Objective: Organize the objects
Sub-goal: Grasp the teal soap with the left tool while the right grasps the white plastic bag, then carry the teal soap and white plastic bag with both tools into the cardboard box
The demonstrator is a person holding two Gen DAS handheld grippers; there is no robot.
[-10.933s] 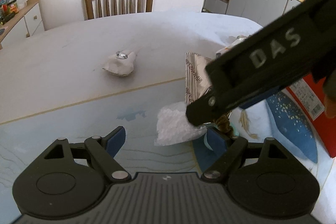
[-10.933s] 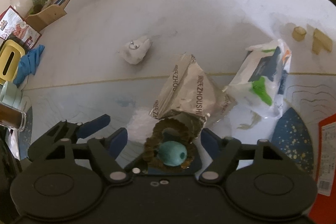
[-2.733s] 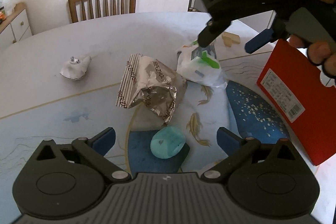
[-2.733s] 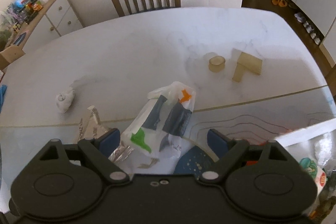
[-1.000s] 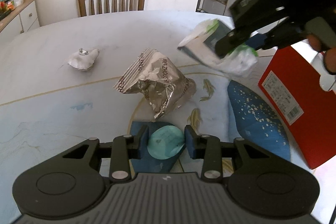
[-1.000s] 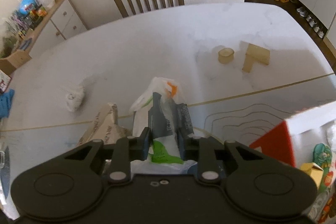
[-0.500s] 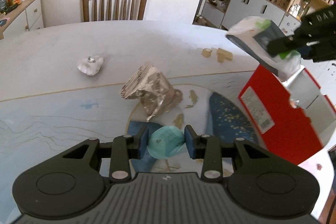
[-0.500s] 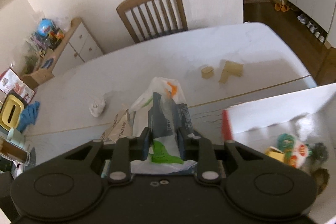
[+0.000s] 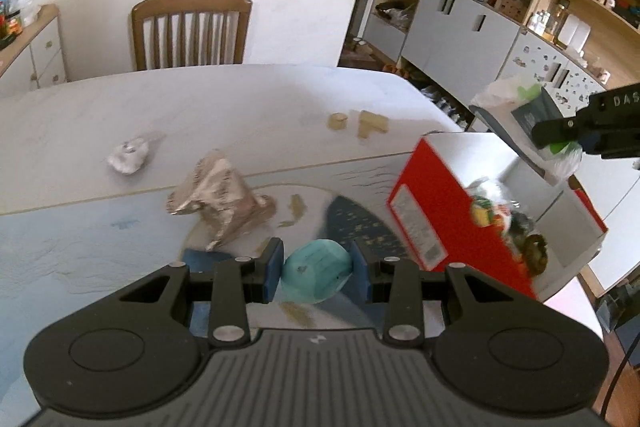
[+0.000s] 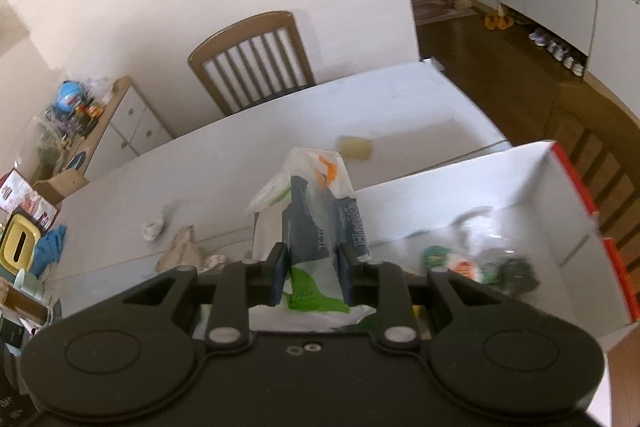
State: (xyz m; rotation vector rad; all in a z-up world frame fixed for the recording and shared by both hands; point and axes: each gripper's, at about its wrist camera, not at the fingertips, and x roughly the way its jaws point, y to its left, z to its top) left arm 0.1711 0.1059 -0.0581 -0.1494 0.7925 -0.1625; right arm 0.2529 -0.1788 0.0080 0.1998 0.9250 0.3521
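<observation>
My left gripper (image 9: 316,269) is shut on a teal egg-shaped ball (image 9: 316,270) and holds it above the table. My right gripper (image 10: 312,273) is shut on a white plastic packet with dark blue and green print (image 10: 310,215); it also shows in the left wrist view (image 9: 524,119), held in the air over the red box (image 9: 436,215). The box's white inside (image 10: 532,195) holds several small items. A crumpled silver foil bag (image 9: 218,193) and a small white crumpled wad (image 9: 128,159) lie on the table.
Two tan wooden pieces (image 9: 360,121) lie at the table's far right. A wooden chair (image 9: 192,27) stands behind the table. Shelves and cabinets (image 9: 500,27) fill the right wall. A sideboard with clutter (image 10: 80,131) stands at the left.
Both grippers closed on their objects and lifted them. The right gripper has carried the packet right, over the open red box. The left gripper has risen with the teal ball.
</observation>
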